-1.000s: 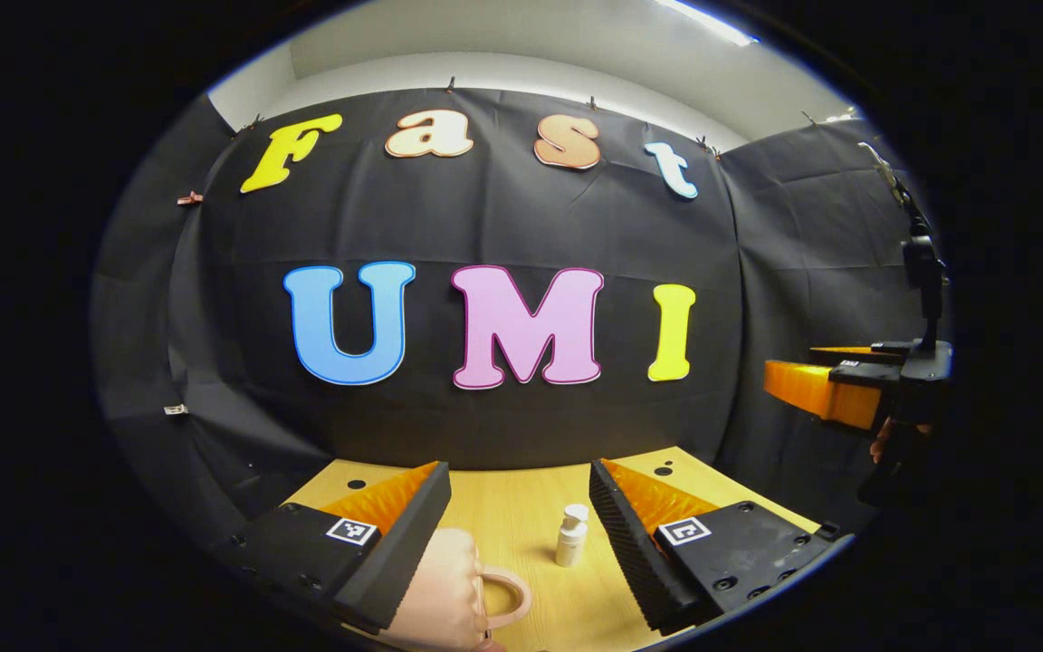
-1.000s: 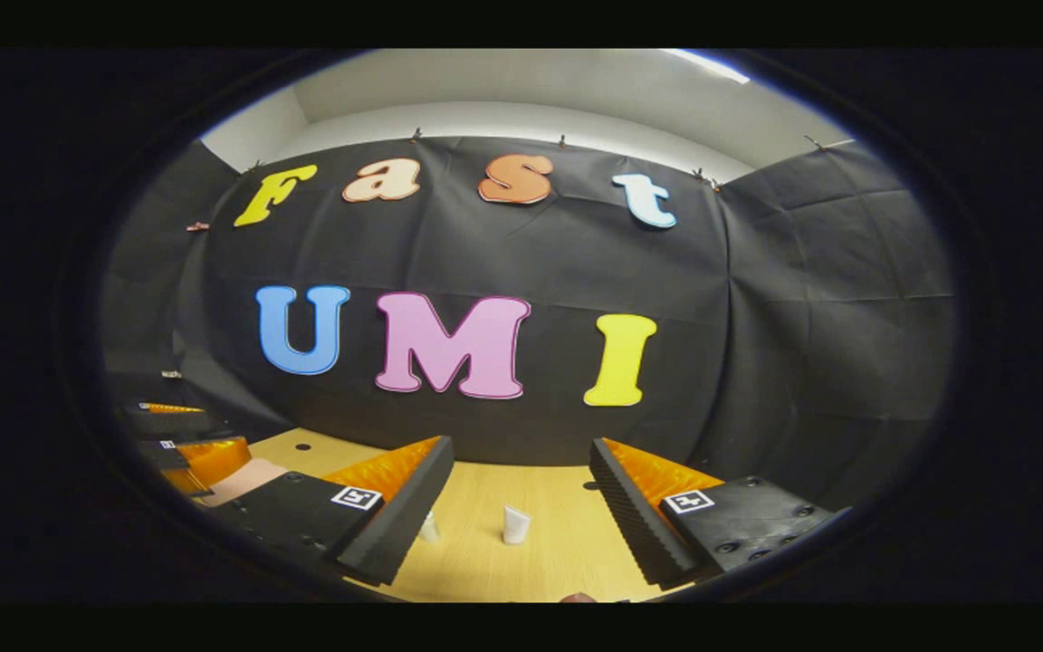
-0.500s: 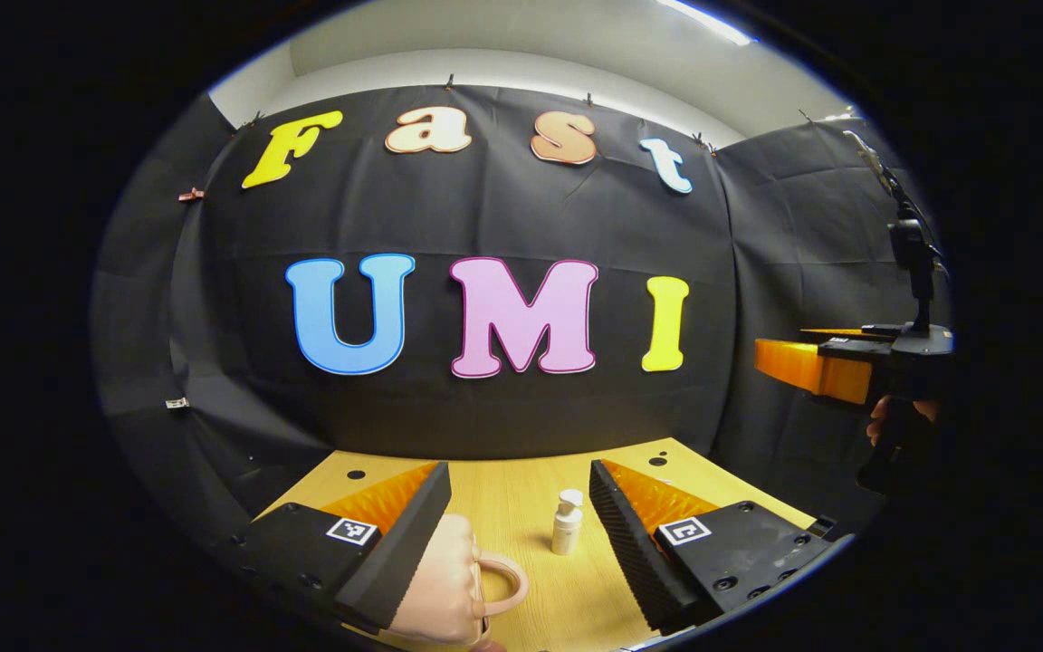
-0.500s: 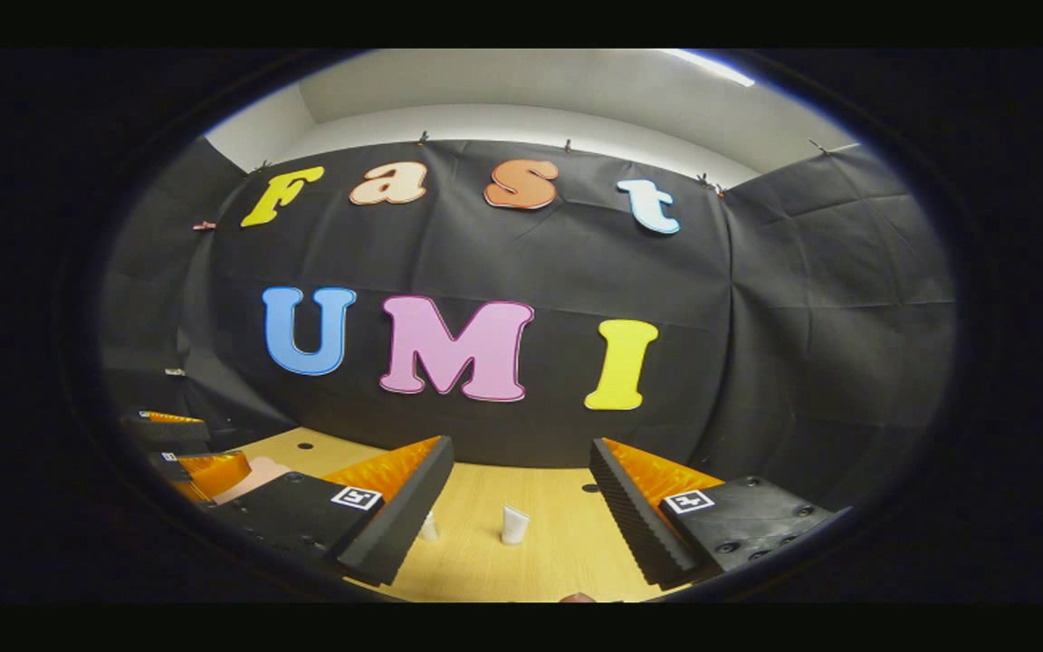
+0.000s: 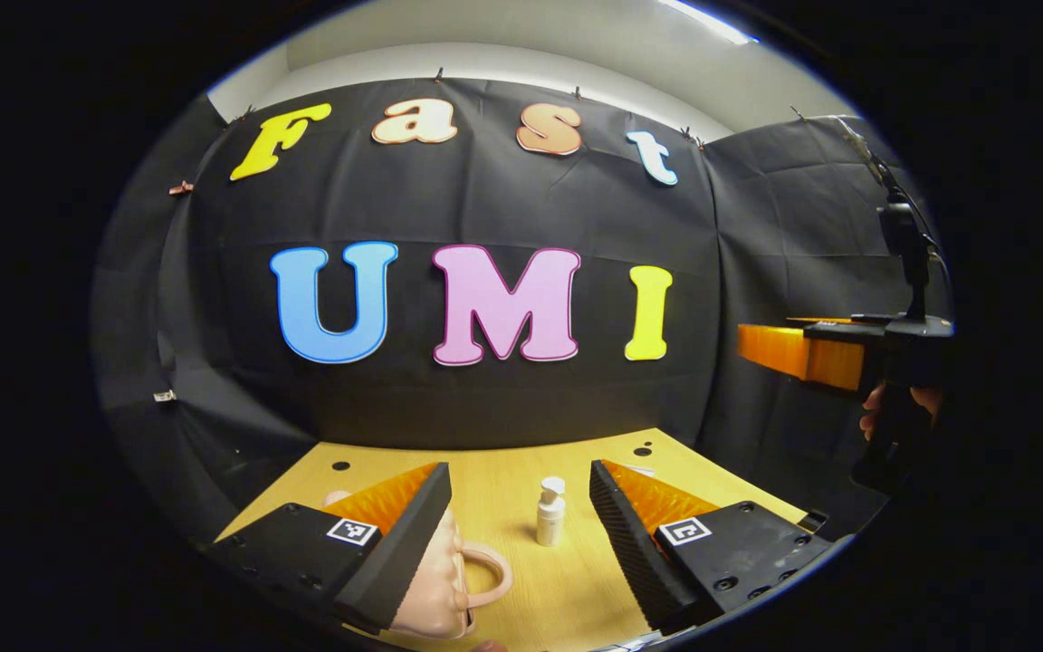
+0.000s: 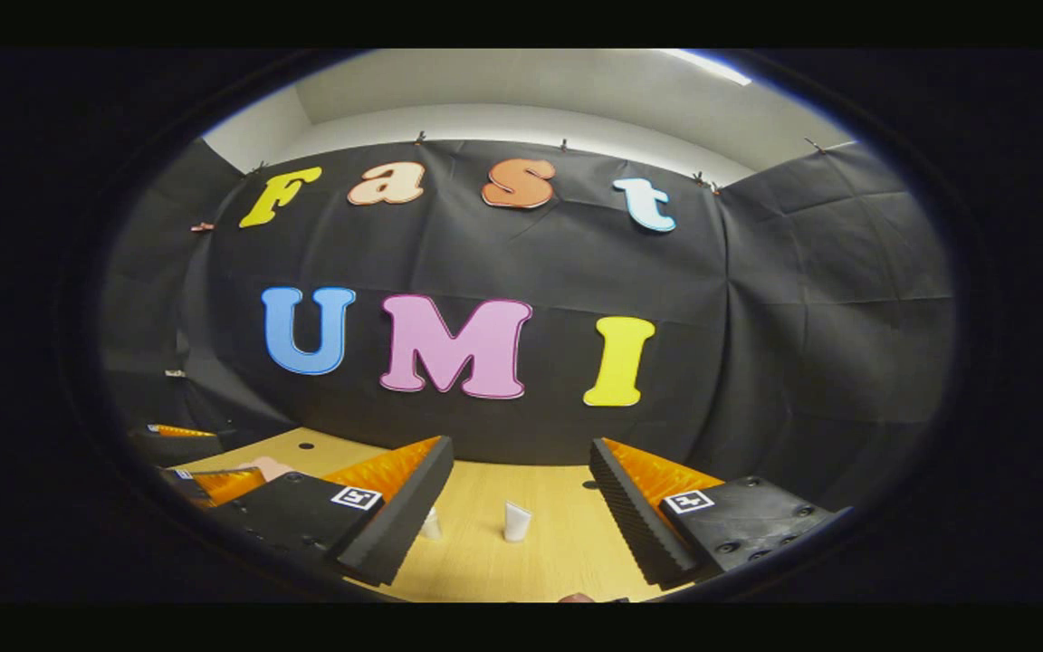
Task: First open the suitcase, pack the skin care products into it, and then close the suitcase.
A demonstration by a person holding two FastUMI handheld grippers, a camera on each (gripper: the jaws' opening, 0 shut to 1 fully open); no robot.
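Suitcase (image 5: 435, 580): a small pink case with a loop handle, lying on the wooden table (image 5: 503, 462) at the low left of the left gripper view, half hidden behind the near finger of the left gripper (image 5: 520, 534). Its handle points right, toward the gap between the fingers. The case looks closed, so I judge the task is at its first step, with nothing packed.

Next along, a white pump bottle (image 5: 550, 512) stands upright in the gap between the left gripper's fingers, farther out than the tips and touching neither. That gripper is spread wide and holds nothing.

At the right edge of the same view the right gripper (image 5: 789, 349) is held high, well above the table, with a hand (image 5: 893, 407) under it.

In the right gripper view, going the same way: the left gripper (image 6: 205, 462) low at the left edge, then a small pale bottle (image 6: 432, 523) just beside the near finger, then a white tube (image 6: 515, 522) standing on its cap in the gap of the right gripper (image 6: 521, 503). This gripper too is wide apart and empty.

The move turns on the case: it lies down and left of the left gripper's fingers, close under them, while the right gripper hangs well apart. The left is plainly the nearer to start the opening, though where the zip or latch sits cannot be told.
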